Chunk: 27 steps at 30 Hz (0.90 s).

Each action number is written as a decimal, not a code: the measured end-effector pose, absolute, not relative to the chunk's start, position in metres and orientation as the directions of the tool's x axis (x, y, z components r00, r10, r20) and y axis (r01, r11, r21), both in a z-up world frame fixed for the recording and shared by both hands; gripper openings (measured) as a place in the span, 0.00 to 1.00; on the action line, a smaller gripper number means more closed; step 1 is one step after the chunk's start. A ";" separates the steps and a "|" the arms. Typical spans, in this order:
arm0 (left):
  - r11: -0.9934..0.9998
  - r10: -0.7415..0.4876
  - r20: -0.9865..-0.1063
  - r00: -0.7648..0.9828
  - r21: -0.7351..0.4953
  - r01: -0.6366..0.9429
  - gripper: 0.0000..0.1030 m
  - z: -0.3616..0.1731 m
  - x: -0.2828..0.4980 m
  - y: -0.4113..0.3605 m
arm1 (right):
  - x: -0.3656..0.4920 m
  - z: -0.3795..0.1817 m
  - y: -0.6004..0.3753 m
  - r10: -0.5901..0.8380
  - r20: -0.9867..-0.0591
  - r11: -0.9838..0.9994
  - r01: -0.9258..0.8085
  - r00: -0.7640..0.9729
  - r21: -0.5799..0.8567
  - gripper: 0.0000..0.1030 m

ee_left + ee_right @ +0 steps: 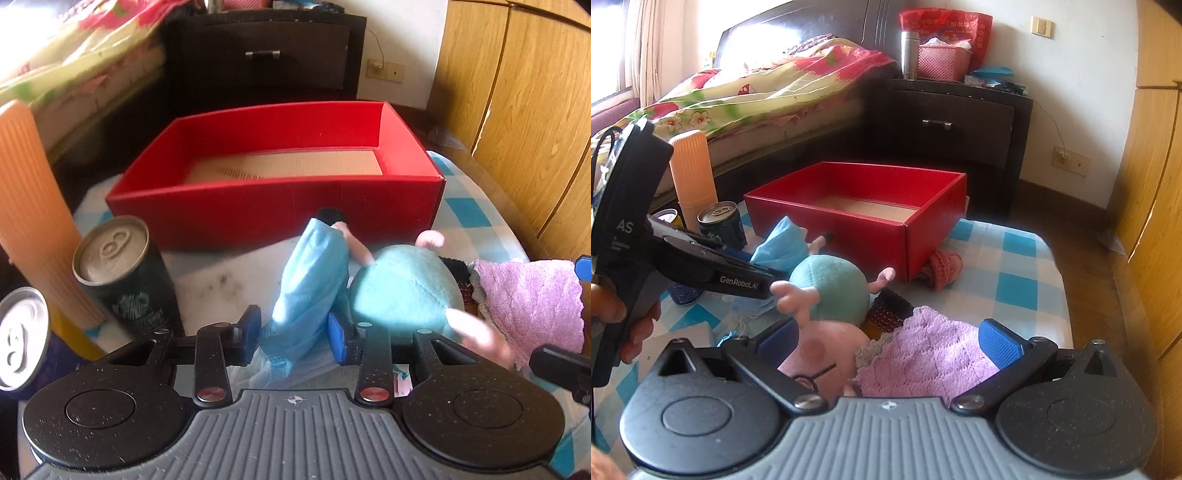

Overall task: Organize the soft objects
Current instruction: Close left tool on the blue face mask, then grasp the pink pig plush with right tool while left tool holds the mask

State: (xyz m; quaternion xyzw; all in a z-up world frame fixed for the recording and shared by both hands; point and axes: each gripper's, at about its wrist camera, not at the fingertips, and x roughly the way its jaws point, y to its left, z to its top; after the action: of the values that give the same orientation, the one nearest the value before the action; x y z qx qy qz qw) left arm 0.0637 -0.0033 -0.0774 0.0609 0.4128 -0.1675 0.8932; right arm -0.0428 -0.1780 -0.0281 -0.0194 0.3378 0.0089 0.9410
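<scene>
Blue-checked desk [1015,258] beside bed [757,88] and dark nightstand [960,122]; red box [273,206] empty; left gripper [293,330] clamped on crumpled blue cloth [310,280]; right gripper [886,345] spread wide over lilac towel [923,354], plush toy [831,288]

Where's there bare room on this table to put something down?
Free: inside the red box, and the checked cloth right of it. Crowded: the near side, with plush toy, purple towel, blue cloth and cans.

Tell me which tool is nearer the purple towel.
Right. The right tool stands open over the purple towel; the left tool is off to its side, around the blue cloth.
</scene>
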 end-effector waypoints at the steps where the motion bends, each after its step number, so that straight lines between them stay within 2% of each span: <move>1: 0.937 -0.253 -0.761 0.597 -0.039 0.348 0.32 -0.077 0.062 -0.001 | -0.043 -0.028 -0.178 0.000 -0.636 0.999 -0.026 0.772 -0.031 0.82; 5: 0.934 -0.257 -0.774 0.579 -0.045 0.355 0.25 -0.073 0.057 0.003 | -0.041 -0.027 -0.181 -0.007 -0.636 1.000 -0.010 0.772 -0.023 0.82; 10: 0.937 -0.291 -0.757 0.585 -0.100 0.335 0.23 -0.063 0.048 0.017 | -0.040 -0.024 -0.181 -0.005 -0.628 1.000 -0.007 0.778 -0.017 0.82; 21: 0.927 -0.374 -0.695 0.614 -0.259 0.273 0.23 -0.037 0.037 0.056 | -0.035 -0.027 -0.161 0.041 -0.616 0.994 -0.096 0.787 -0.057 0.82; 27: 0.913 -0.407 -0.676 0.614 -0.303 0.272 0.23 -0.032 0.034 0.063 | -0.033 -0.036 -0.145 0.128 -0.631 0.977 -0.205 0.765 -0.050 0.82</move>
State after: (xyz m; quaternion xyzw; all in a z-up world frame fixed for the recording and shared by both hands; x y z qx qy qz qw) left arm 0.0342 0.0628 -0.0322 -0.0852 0.3962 -0.1900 0.8942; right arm -0.0329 -0.1451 -0.0359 -0.0580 0.3308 0.0889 0.9377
